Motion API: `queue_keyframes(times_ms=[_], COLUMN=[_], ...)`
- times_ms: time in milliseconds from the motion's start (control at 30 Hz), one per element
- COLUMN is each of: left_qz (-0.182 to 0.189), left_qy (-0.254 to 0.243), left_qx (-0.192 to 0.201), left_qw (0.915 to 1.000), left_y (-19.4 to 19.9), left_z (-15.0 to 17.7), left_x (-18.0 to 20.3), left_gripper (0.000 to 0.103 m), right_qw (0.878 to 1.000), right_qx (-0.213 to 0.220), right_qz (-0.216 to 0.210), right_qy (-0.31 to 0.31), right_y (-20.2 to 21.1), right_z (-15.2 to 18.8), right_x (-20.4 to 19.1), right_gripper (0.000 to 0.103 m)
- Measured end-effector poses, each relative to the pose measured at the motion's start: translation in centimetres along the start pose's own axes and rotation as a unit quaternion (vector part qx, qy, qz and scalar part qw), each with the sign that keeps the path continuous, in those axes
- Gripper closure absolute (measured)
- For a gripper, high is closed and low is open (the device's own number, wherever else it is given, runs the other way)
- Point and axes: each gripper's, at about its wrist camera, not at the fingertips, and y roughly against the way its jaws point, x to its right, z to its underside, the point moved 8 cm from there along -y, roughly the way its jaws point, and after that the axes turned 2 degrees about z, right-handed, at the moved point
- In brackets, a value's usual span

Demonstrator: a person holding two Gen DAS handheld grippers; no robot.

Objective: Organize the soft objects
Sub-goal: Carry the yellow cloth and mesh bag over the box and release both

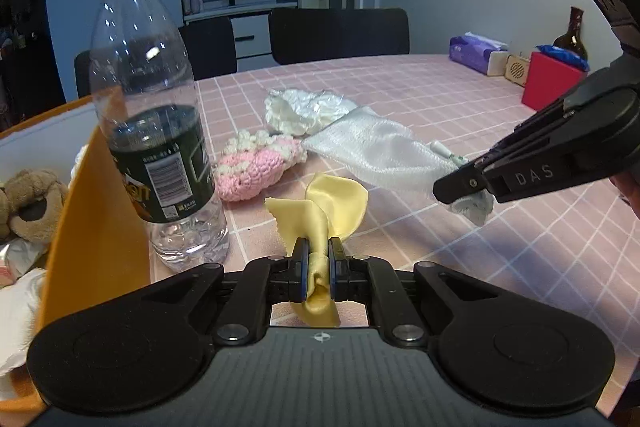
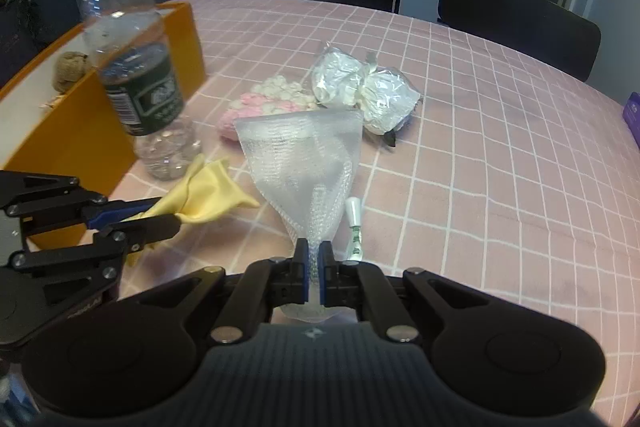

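Yellow cloth (image 1: pixel 320 203) pinched in left claw (image 1: pixel 319 259), mesh bag (image 2: pixel 304 163) clamped in right claw (image 2: pixel 314 263) — both partly off the bench (image 2: pixel 480 147), likely headed for orange box (image 2: pixel 80 131) — bottle (image 2: pixel 132 75) stands beside it.

Yellow cloth (image 1: pixel 320 211): satin, bunched, pinched between the left claw (image 1: pixel 319 259) pads. White mesh cloth (image 2: pixel 304 167): translucent, fanned out ahead of the right claw (image 2: pixel 314 263) gripping it. Pink-white crochet piece (image 1: pixel 256 167) and crumpled silvery bundle (image 2: pixel 360 91) (beyond both claws), lying on the table.
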Motion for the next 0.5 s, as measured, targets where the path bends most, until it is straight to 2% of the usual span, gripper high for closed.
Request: queue_keyframes(times_ms=[333, 500], left_qz=[0.027, 0.023], left_qy=[-0.002, 0.002], left_qx=[0.052, 0.085], left_qw=[0.9983, 0.9961], left_y=[6.6, 10.1], left_z=[-1.1, -2.2], left_x=[0.1, -1.0], left_gripper=[0.093, 0.093], right_qw=[1.000, 0.998], right_qx=[0.028, 0.050], right_qz=[-0.012, -0.024], right_qy=[0.003, 0.019], right_y=[6.7, 9.8], right_z=[1.5, 1.5], right_x=[-2.9, -5.2], right_gripper=[0.102, 0.102])
